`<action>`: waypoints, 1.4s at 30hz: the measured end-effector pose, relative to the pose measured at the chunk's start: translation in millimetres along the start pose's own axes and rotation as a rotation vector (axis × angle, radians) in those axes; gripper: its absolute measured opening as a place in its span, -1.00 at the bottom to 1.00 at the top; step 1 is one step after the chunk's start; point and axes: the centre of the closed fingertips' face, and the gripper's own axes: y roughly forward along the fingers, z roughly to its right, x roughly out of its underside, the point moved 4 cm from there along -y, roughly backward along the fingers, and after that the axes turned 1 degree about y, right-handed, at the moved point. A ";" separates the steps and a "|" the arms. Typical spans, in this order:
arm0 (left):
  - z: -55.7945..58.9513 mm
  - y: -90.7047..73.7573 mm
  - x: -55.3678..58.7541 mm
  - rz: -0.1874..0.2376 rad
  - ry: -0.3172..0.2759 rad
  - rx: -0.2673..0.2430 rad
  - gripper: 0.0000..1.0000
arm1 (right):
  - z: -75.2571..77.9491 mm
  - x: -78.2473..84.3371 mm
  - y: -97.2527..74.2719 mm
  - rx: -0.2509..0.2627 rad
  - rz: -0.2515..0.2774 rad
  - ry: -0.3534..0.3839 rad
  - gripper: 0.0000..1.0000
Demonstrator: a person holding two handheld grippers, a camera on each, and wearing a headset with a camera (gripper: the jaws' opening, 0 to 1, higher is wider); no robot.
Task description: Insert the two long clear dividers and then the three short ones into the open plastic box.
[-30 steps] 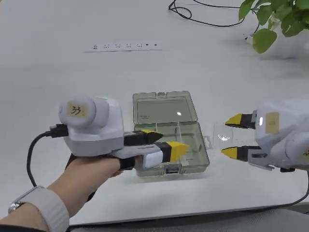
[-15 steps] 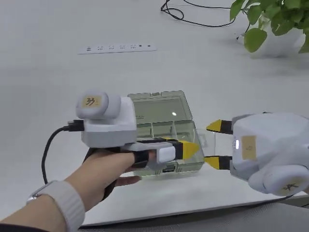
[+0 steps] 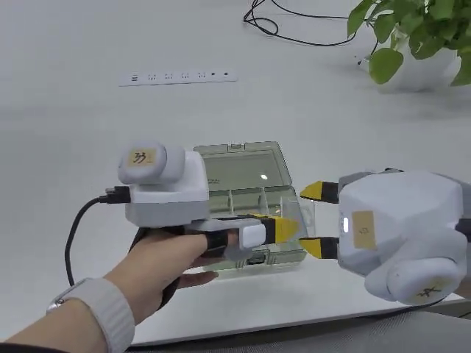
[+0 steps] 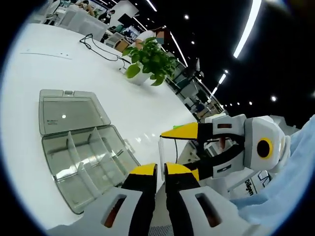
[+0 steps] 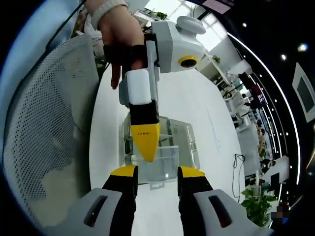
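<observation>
The open clear plastic box (image 3: 288, 250) lies on the white table with its lid (image 3: 239, 168) folded back; several clear dividers stand in its base (image 4: 61, 169). My left gripper (image 3: 285, 228) hovers over the box's front right corner, shut on a short clear divider (image 5: 165, 167), which stands edge-on between its jaws in the left gripper view (image 4: 160, 147). My right gripper (image 3: 318, 219) faces it from the right, open, one fingertip on each side of the divider (image 5: 157, 172). The left gripper's yellow tip (image 5: 146, 145) touches the divider's top edge.
A potted plant (image 3: 412, 37) and a black cable (image 3: 294, 29) sit at the far right of the table. A white power strip (image 3: 180, 76) lies at the back. The table's front edge (image 3: 294, 316) runs close below the box. A mesh chair (image 5: 49, 128) stands beside the table.
The right gripper has come in leftward until its open fingers flank the left gripper's tip. The left gripper has shifted slightly right over the box's front corner.
</observation>
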 end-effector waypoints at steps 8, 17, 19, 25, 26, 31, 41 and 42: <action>1.0 -4.4 1.0 0.000 -0.019 0.025 -1.00 | -0.5 -2.9 0.9 -0.023 0.000 -0.039 -0.35; -2.6 -10.3 0.9 0.008 0.149 0.040 -1.00 | 1.1 -9.3 -0.3 -0.088 0.043 -0.031 -0.21; -6.0 -13.3 4.8 -0.014 0.228 0.036 -1.00 | 3.7 -11.4 -1.7 -0.105 0.059 0.003 -0.16; -13.1 -21.6 10.3 -0.017 0.419 0.043 -1.00 | 11.1 -15.3 -4.9 -0.157 0.076 0.035 -0.17; -13.2 -23.1 12.5 -0.030 0.473 0.050 -1.00 | 12.6 -15.5 -5.2 -0.176 0.080 0.047 -0.17; -14.0 -27.5 14.1 -0.028 0.606 0.064 -1.00 | 18.2 -17.9 -7.8 -0.240 0.096 0.088 -0.22; -4.0 -30.7 20.6 -0.040 0.845 0.097 -1.00 | 11.9 -25.8 -8.7 -0.461 0.124 0.187 -0.47; -3.1 -30.5 22.1 -0.040 0.860 0.099 -1.00 | 10.8 -26.3 -8.5 -0.477 0.120 0.191 -0.49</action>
